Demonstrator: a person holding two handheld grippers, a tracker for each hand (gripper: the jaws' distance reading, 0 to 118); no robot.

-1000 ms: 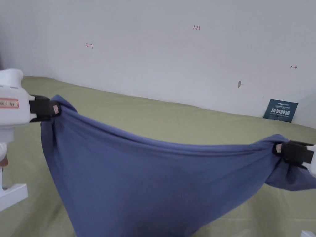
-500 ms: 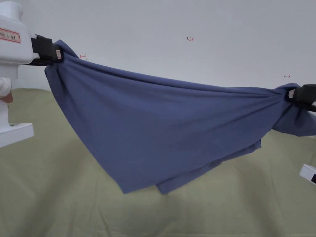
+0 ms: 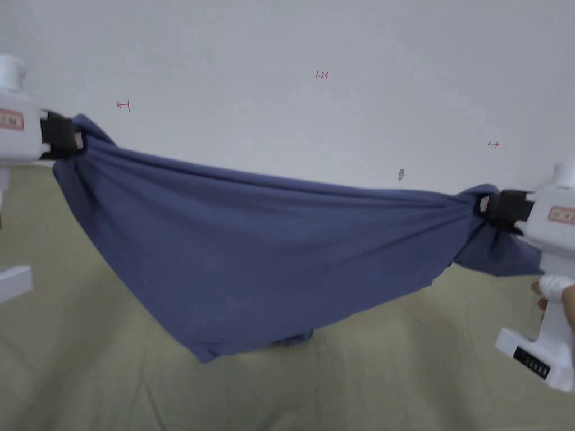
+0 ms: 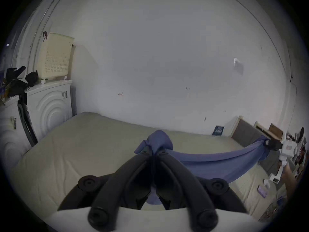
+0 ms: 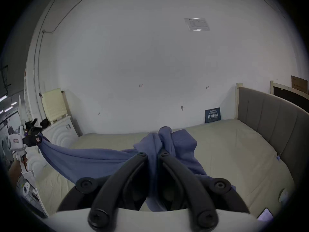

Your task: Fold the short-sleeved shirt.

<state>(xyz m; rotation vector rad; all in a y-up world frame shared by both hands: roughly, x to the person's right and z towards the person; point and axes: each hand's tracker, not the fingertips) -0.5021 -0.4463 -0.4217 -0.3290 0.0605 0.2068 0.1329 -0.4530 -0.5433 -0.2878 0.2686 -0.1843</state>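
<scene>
Above the bed point(image 3: 84, 359), blue shirt point(image 3: 252, 252) pinched between left hand-held gripper point(image 3: 78, 140) and right hand-held gripper point(image 3: 484, 203)

Shirt point(image 3: 252, 247) – plain slate blue, no pattern. Bed sheet point(image 3: 393, 359) pale olive-green. Wall point(image 3: 281, 45) white. Gripper bodies white, jaws black – headboard point(image 5: 267, 116) grey.

Right gripper point(image 5: 153, 153): jaws clamped on bunched blue shirt point(image 5: 93, 158)
Shirt: stretched in the air above the bed point(image 5: 225, 152)
Left gripper point(image 5: 37, 139): far left, gripping the shirt's other end
</scene>
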